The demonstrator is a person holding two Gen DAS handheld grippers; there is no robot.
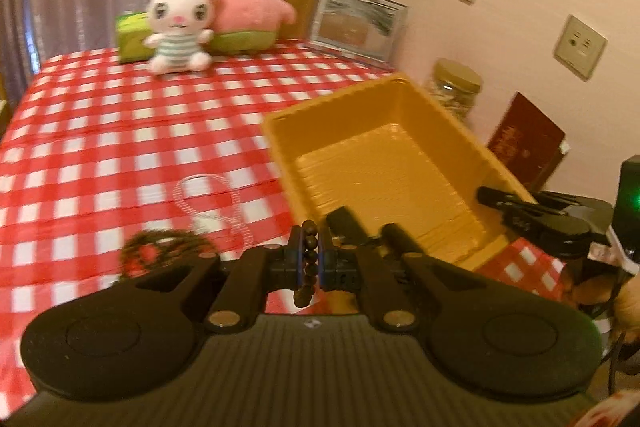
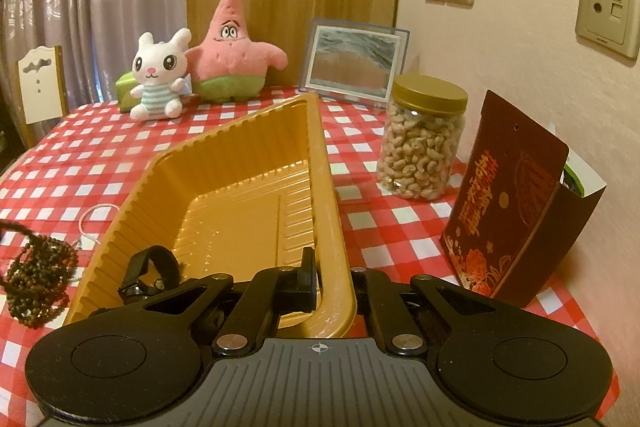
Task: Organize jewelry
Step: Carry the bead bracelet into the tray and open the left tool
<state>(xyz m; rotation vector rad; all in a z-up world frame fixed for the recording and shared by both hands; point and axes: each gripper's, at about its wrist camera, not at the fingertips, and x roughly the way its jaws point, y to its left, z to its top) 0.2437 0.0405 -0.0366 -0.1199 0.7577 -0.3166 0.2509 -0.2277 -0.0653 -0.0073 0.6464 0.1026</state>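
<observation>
My left gripper (image 1: pixel 311 259) is shut on a strand of dark brown beads (image 1: pixel 310 247), held above the red-checked table just left of the yellow tray (image 1: pixel 400 115). More of the dark beads lie in a loop on the cloth (image 1: pixel 160 251), and in the right wrist view they form a pile (image 2: pixel 38 275) with a strand rising to the left. A white cord necklace (image 1: pixel 208 199) lies beside them. My right gripper (image 2: pixel 326 279) is shut on the near rim of the yellow tray (image 2: pixel 240 163). A black strap (image 2: pixel 152 267) lies inside the tray's near corner.
At the back of the table stand a white rabbit plush (image 2: pixel 160 79), a pink star plush (image 2: pixel 232 51), a green box (image 1: pixel 130 37) and a picture frame (image 2: pixel 354 61). A jar of nuts (image 2: pixel 422 139) and a dark red box (image 2: pixel 508 211) stand right of the tray, against the wall.
</observation>
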